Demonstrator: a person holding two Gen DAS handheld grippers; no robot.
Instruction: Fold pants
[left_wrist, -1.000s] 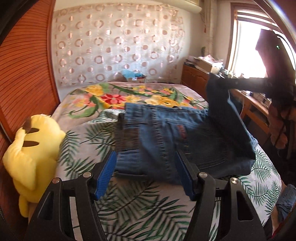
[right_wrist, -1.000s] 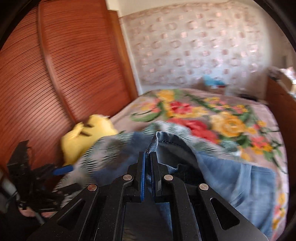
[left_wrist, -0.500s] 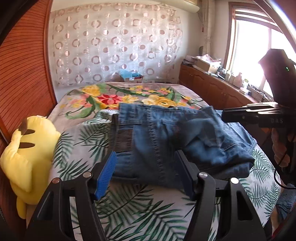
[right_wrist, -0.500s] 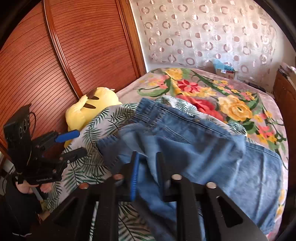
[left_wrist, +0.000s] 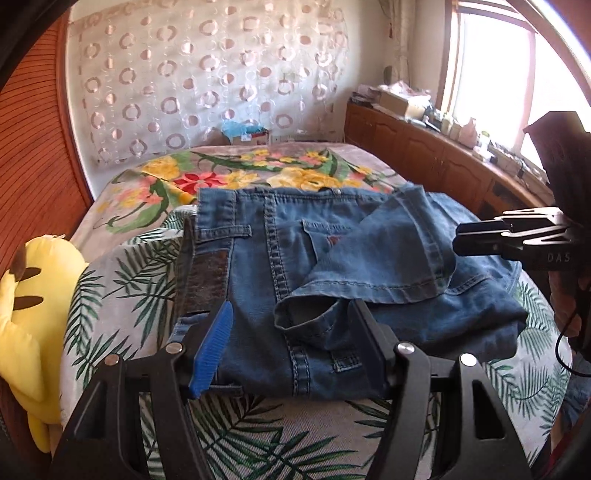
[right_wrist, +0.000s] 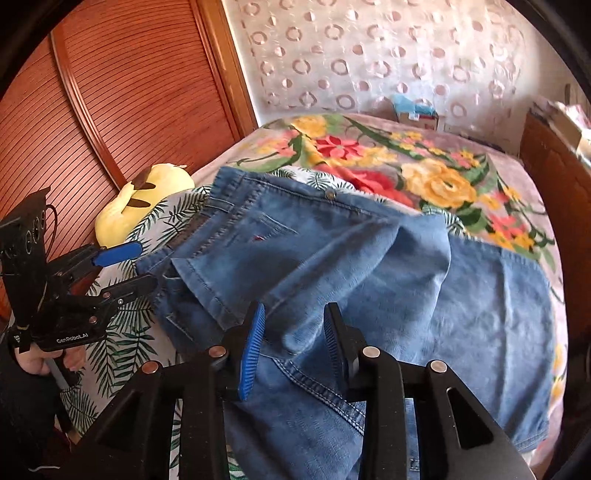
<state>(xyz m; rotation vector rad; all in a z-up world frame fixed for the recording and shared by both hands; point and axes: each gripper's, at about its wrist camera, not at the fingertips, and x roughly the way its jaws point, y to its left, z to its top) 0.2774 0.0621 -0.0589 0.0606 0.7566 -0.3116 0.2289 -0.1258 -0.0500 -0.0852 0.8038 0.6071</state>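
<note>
Blue jeans (left_wrist: 332, 280) lie folded on the bed, waistband toward the far wall, with a leg end (left_wrist: 373, 266) thrown loosely across the top, its hem crumpled. They fill the right wrist view (right_wrist: 369, 266). My left gripper (left_wrist: 291, 328) is open and empty at the near edge of the jeans; it also shows in the right wrist view (right_wrist: 122, 266). My right gripper (right_wrist: 293, 328) is open just above the leg fold, holding nothing; it appears side-on in the left wrist view (left_wrist: 458, 240).
A leaf-print sheet (left_wrist: 122, 280) lies under the jeans over a floral bedspread (left_wrist: 207, 177). A yellow plush toy (left_wrist: 26, 306) sits at the bed's left edge by the wooden wardrobe (right_wrist: 110, 92). A wooden cabinet (left_wrist: 424, 155) runs along the right under the window.
My right gripper carried the leg end over the jeans, opened and let it drop on top, then drew back. The left gripper stayed open near the front edge.
</note>
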